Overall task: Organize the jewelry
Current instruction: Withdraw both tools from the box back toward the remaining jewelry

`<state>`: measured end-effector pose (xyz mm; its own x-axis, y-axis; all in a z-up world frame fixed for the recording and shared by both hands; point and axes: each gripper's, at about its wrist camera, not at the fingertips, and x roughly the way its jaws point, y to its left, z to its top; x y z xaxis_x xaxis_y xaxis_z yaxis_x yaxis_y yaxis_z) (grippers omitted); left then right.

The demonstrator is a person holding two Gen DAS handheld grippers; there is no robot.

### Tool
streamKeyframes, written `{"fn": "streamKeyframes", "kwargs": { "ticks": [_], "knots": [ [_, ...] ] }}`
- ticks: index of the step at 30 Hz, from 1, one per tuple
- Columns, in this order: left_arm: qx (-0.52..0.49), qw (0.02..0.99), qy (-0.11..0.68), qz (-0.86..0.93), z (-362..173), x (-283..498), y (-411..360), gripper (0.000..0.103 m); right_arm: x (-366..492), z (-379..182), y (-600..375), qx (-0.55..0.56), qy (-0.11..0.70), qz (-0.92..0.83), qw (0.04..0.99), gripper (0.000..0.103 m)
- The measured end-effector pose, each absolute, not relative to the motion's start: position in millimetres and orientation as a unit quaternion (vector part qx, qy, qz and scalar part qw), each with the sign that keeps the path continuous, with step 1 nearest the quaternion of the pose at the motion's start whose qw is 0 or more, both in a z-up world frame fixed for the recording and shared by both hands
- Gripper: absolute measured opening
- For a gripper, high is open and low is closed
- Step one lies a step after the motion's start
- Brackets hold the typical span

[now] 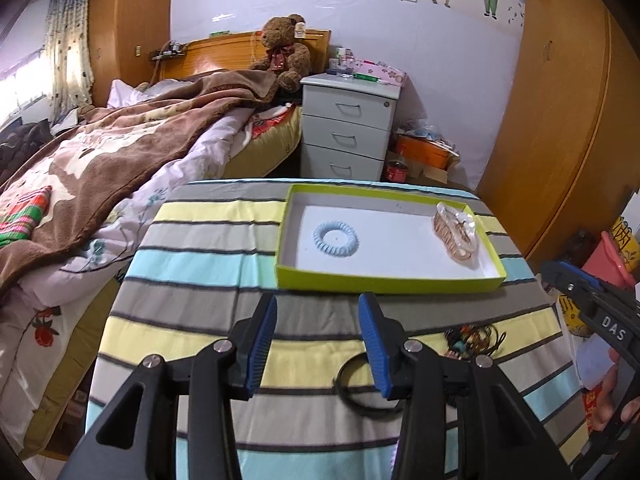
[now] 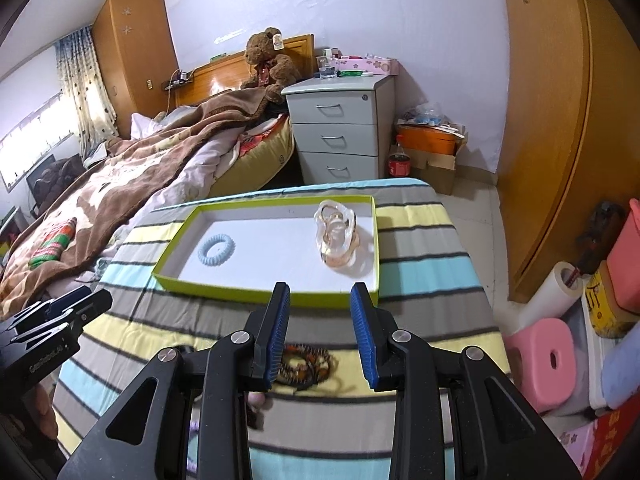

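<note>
A table covered with a striped cloth in yellow, grey and pale blue (image 1: 208, 248) carries a shallow lime-green cardboard tray with a white floor (image 1: 384, 280) at its far side. Inside the tray, a pale blue spiral hair tie (image 1: 335, 239) lies flat toward the left, and a clear, amber-tinted plastic hair claw (image 1: 457, 232) rests toward the right, well apart from it.

Nearer on the cloth lies a tangle of dark beaded bracelets and cords (image 2: 306, 362), and to its left a plain black ring-shaped band (image 1: 360, 388), partly hidden behind the left tool's finger.

The left hand-held gripper (image 1: 318, 346) hangs over the near part of the table, its blue-padded jaws apart with nothing between them. The right hand-held gripper (image 2: 322, 336) is likewise open and empty, above the bracelet tangle, pointing toward the tray's near edge.

Beyond the table stand a bed with a brown blanket (image 1: 132, 140), a brown teddy bear (image 1: 286, 50) and a grey three-drawer cabinet (image 1: 348, 124).
</note>
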<state>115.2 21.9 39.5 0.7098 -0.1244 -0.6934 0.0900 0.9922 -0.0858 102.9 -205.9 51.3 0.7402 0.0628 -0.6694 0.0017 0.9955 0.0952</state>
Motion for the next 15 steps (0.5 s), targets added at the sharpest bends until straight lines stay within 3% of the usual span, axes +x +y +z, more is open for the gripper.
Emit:
{"fn": "streamKeyframes", "kwargs": {
  "ticks": [5,15],
  "knots": [
    [-0.025,0.924,0.378,-0.06,30.9,97.2,28.6,0.045,86.0,43.6,-204.6,0.04,0.357,0.013,0.933,0.043],
    [-0.056,0.917,0.386,-0.081,16.2,68.4,43.3,0.053,72.4,12.4,-210.0,0.039,0.376,0.021,0.926,0.043]
  ]
}}
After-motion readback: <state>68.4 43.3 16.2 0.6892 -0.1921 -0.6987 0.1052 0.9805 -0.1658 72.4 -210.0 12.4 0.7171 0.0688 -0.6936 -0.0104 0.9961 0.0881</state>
